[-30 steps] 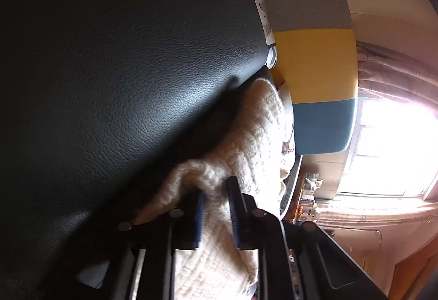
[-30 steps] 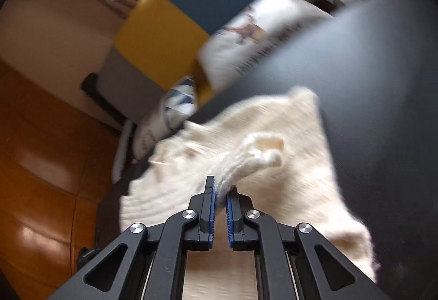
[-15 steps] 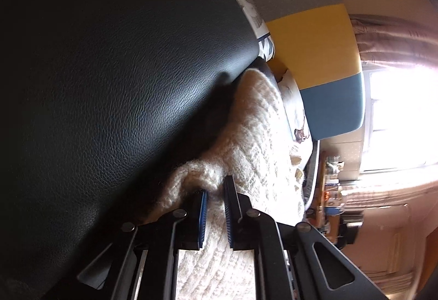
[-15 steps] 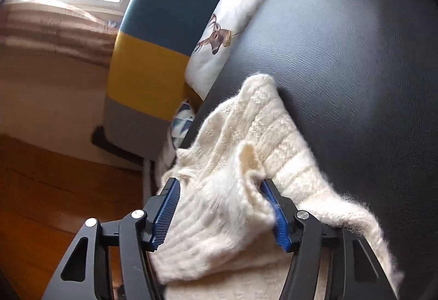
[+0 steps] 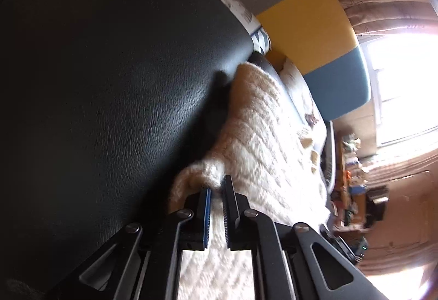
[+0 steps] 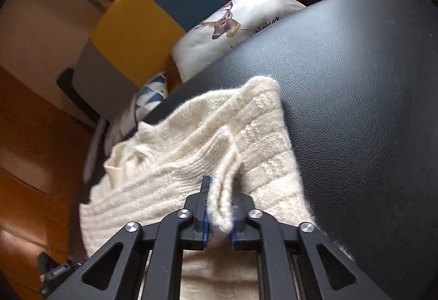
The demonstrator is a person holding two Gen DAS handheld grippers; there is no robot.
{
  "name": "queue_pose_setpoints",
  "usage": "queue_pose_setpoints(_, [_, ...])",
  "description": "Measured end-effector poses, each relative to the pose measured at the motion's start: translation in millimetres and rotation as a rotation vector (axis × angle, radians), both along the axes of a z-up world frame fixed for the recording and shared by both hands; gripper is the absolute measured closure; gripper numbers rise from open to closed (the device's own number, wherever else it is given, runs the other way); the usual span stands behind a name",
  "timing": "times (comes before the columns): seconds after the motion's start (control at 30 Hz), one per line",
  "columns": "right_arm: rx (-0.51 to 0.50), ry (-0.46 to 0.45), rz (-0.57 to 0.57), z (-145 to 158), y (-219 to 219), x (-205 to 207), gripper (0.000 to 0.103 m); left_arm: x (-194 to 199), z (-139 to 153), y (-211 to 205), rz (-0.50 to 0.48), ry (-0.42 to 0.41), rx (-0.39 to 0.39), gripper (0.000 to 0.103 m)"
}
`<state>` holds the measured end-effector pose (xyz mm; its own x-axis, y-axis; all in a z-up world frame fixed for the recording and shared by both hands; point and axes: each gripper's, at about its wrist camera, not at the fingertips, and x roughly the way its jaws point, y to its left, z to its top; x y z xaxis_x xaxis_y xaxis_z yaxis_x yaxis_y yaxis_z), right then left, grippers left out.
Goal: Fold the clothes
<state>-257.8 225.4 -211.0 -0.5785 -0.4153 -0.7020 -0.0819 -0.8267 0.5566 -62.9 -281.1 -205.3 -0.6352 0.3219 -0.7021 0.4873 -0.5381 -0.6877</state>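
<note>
Now each gripper, left and right, pinches a fold of the cream sweater.

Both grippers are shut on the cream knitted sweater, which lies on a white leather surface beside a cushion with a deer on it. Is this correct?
One detail is wrong: the leather surface is black, not white, as the right wrist view shows. The rest holds: the left gripper and right gripper are shut on the cream knitted sweater, beside the deer cushion.
</note>
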Motion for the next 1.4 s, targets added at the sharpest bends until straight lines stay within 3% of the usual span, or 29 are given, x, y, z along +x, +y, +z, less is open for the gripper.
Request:
queue_pose_setpoints(0.07, [-0.016, 0.008, -0.014, 0.1, 5.7, 0.5, 0.077, 15.2, 8.9, -2.4, -0.006, 0.009, 0.0, 0.097])
queue_pose_setpoints(0.1, [0.006, 0.026, -0.018, 6.7, 6.6, 2.4, 0.064, 20.5, 18.2, -2.1, -0.003, 0.035, -0.023, 0.097])
queue_pose_setpoints(0.17, [0.121, 0.085, -0.035, 30.1, 3.3, 10.4, 0.051, 35.0, 38.3, -0.7, -0.002, 0.106, -0.078, 0.096])
queue_pose_setpoints(0.23, [0.178, 0.144, 0.011, 52.0, -9.2, 12.4, 0.051, 28.9, 51.6, 2.8, -0.02, 0.16, -0.099, 0.095])
queue_pose_setpoints(0.33, [0.215, 0.155, 0.141, 62.5, -44.5, 3.1, 0.046, -6.2, 52.8, 15.0, -0.06, 0.165, -0.137, 0.095])
queue_pose_setpoints(0.47, [0.294, 0.078, 0.248, 37.8, -77.9, -4.1, 0.042, -39.4, 18.5, 28.4, -0.108, 0.044, -0.211, 0.095])
queue_pose_setpoints(0.53, [0.343, 0.02, 0.261, 13.2, -79.1, -3.3, 0.041, -50.9, 4.9, 36.9, -0.113, 0.061, -0.238, 0.098])
queue_pose_setpoints(0.57, [0.354, 0.067, 0.266, 9.6, -77.5, 1.8, 0.041, -48.7, 7.9, 37.4, -0.115, 0.072, -0.255, 0.099])
queue_pose_setpoints(0.67, [0.459, 0.084, 0.329, 11.3, -89.2, 5.4, 0.041, -47.9, 12.4, 42.3, -0.124, 0.108, -0.266, 0.099])
queue_pose_setpoints(0.7, [0.453, 0.083, 0.353, 18.5, -95.3, 2.4, 0.04, -48.5, 13.7, 44.4, -0.127, 0.122, -0.267, 0.097])
queue_pose_setpoints(0.8, [0.362, 0.115, 0.459, 47.2, -118.8, -8.3, 0.04, -50.5, 17.7, 50.7, -0.136, 0.167, -0.27, 0.089])
queue_pose_setpoints(0.93, [0.155, 0.14, 0.751, 78.2, -203.6, -36.5, 0.039, -55.8, 13.9, 66.1, -0.171, 0.19, -0.303, 0.089])
queue_pose_setpoints(1.03, [0.075, 0.043, 0.955, 75.4, -283.2, -61.8, 0.036, -56.1, 10.2, 69.1, -0.191, 0.189, -0.325, 0.089])
queue_pose_setpoints(1.2, [0.194, -0.054, 1.157, 56.4, -388.7, -89.4, 0.035, -51.7, 11.6, 82.5, -0.247, 0.175, -0.44, 0.089])
queue_pose_setpoints(1.33, [0.285, -0.179, 1.249, 28.7, -428.9, -103.0, 0.035, -52.1, 10.9, 80.0, -0.245, 0.173, -0.421, 0.089])
queue_pose_setpoints(1.37, [0.295, -0.188, 1.288, 26.6, -433.6, -97.9, 0.037, -52.0, 10.2, 78.3, -0.24, 0.175, -0.407, 0.089])
queue_pose_setpoints(1.4, [0.301, -0.189, 1.33, 26.0, -437.8, -91.4, 0.05, -52.3, 9.9, 77.7, -0.238, 0.175, -0.401, 0.089])
